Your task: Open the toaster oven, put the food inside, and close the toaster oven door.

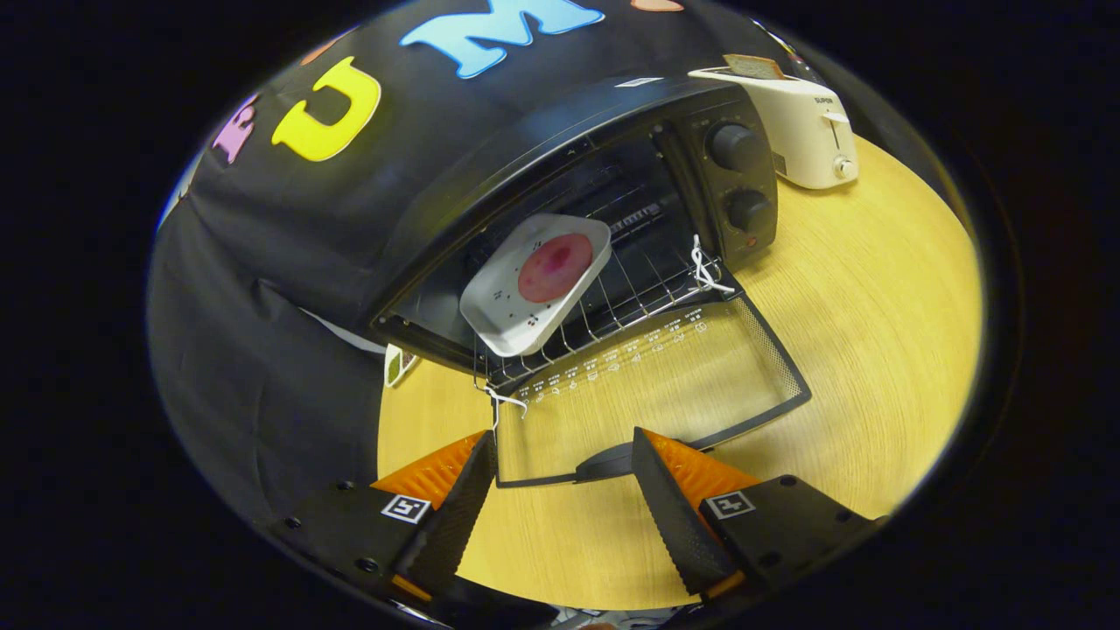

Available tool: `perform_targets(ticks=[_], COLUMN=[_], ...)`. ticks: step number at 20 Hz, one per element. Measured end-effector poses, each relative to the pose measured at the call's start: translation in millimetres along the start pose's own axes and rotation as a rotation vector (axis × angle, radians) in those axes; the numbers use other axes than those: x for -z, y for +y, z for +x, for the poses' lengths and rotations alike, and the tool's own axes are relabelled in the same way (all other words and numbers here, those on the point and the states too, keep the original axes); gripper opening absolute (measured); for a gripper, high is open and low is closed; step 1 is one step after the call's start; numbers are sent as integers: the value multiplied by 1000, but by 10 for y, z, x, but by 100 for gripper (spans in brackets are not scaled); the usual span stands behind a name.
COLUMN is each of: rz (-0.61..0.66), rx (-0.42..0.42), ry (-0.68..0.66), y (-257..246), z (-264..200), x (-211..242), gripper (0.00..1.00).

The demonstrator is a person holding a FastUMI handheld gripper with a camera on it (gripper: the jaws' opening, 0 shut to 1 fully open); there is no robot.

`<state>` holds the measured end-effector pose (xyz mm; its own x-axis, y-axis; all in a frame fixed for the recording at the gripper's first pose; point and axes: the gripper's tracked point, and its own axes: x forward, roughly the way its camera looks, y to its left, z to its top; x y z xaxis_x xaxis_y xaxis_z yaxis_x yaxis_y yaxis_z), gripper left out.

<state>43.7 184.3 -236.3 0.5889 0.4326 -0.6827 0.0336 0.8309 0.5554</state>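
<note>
Toaster oven (pixel 560 219): black, sitting on the round wooden surface (pixel 875 350) against the dark cloth wall. Two knobs sit on its right side.
Door (pixel 665 385): folded all the way down, flat out toward the tongs. It is glass with a dark frame, so you can see the wood through it.
Door handle (pixel 612 462): the dark bar on the door's near edge, just ahead of the tongs and between their tips.
Food (pixel 555 267): a round pink slice on a small white tray (pixel 503 306). The tray rests tilted on the wire rack (pixel 630 289) inside the oven, so the food looks already in.
Tongs (pixel 560 490): wide apart and holding nothing. Both orange and black fingers point at the door's near edge.
White toaster (pixel 801 122): farther back, beside the oven, with a slice of bread in it.
How it will handle: the door looks stiff and hinged, and glass can break, so I think it wants a slow lift.
Where to hold: the handle bar looks like the best place, pinched or pushed up from below.
</note>
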Motion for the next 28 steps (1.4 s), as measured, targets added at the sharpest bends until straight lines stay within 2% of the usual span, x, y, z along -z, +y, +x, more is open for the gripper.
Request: perform_targets(ticks=[5,13,17,28], rz=[-254,-439,-462,-417], rx=[137,267,351,383], ry=[55,148,179,224], y=[-266,-583,-756,-764], z=[13,76,135,370], x=[197,436,433,464], gripper=[98,98,98,98])
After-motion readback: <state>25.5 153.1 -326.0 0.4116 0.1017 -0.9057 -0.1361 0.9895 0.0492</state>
